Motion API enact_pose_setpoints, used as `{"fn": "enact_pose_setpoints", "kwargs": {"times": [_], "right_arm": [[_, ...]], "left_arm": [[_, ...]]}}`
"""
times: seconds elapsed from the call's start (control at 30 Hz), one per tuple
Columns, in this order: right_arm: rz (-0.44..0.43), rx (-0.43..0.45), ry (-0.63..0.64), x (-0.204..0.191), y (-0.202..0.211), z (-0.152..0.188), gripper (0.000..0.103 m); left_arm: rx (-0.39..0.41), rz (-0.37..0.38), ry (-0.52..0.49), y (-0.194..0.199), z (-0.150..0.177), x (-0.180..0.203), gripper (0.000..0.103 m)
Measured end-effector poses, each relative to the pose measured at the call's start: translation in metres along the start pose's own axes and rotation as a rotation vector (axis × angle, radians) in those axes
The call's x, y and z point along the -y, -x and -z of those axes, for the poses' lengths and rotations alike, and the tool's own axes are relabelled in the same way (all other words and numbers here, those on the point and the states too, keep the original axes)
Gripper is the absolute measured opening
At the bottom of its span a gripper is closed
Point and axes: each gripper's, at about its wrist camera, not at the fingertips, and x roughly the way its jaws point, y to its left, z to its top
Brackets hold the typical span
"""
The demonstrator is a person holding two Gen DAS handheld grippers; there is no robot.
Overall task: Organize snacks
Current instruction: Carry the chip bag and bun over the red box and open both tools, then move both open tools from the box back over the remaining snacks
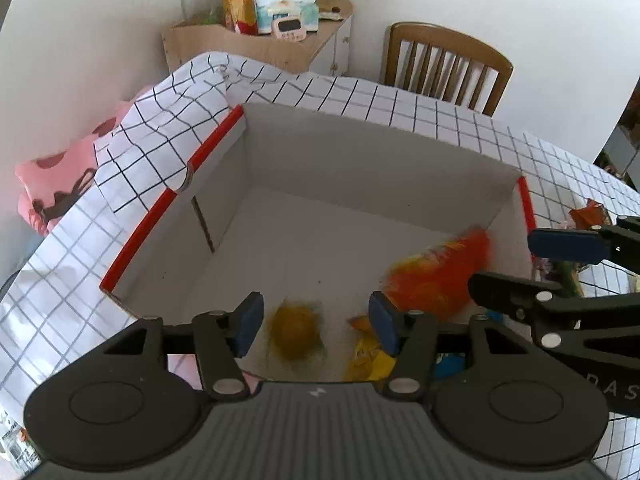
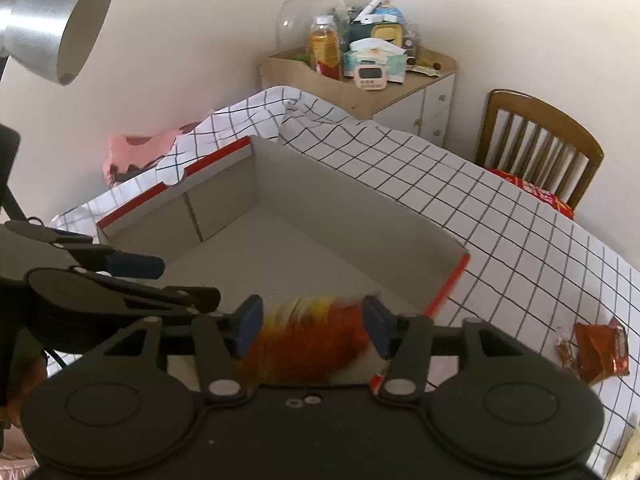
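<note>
An open cardboard box (image 1: 172, 196) with red edges stands on the checked tablecloth. My left gripper (image 1: 316, 320) is open above the box's near end. A blurred yellow-brown snack (image 1: 296, 332) shows between its fingers, clear of both pads. A yellow packet (image 1: 368, 356) and something blue (image 1: 448, 364) lie at the box's near edge. My right gripper (image 2: 312, 324) is open over the box (image 2: 360, 196), with a blurred orange-red packet (image 2: 312, 344) loose between its pads. From the left wrist view, that packet (image 1: 436, 276) is inside the box, left of the right gripper (image 1: 540, 268).
An orange-brown wrapper (image 2: 600, 352) lies on the tablecloth (image 2: 500, 240) to the right of the box. A wooden chair (image 2: 540, 144) and a cluttered cabinet (image 2: 360, 92) stand behind the table. A lamp shade (image 2: 60, 20) hangs at upper left. Pink cloth (image 1: 52, 184) lies to the left.
</note>
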Motion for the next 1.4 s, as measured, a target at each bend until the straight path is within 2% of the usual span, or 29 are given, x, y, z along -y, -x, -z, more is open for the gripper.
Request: {"fn": "enact_pose_setpoints", "kwargs": {"times": [0.07, 0.43, 0.83, 1.4], "right_arm": [[-0.003, 0.006, -0.013, 0.003, 0.005, 0.002, 0.066], [-0.006, 0.042, -0.057, 0.018, 0.038, 0.017, 0.077], [0.016, 0.113, -0.149, 0.05, 0.085, 0.038, 0.085], [0.126, 0.171, -0.328, 0.123, 0.151, 0.105, 0.091]], "left_arm": [[0.018, 0.004, 0.001, 0.005, 0.001, 0.002, 0.066], [0.071, 0.026, -0.015, 0.031, 0.008, 0.022, 0.067], [0.141, 0.081, -0.081, 0.064, 0.013, 0.067, 0.076], [0.169, 0.259, -0.183, 0.077, 0.031, 0.162, 0.085]]}}
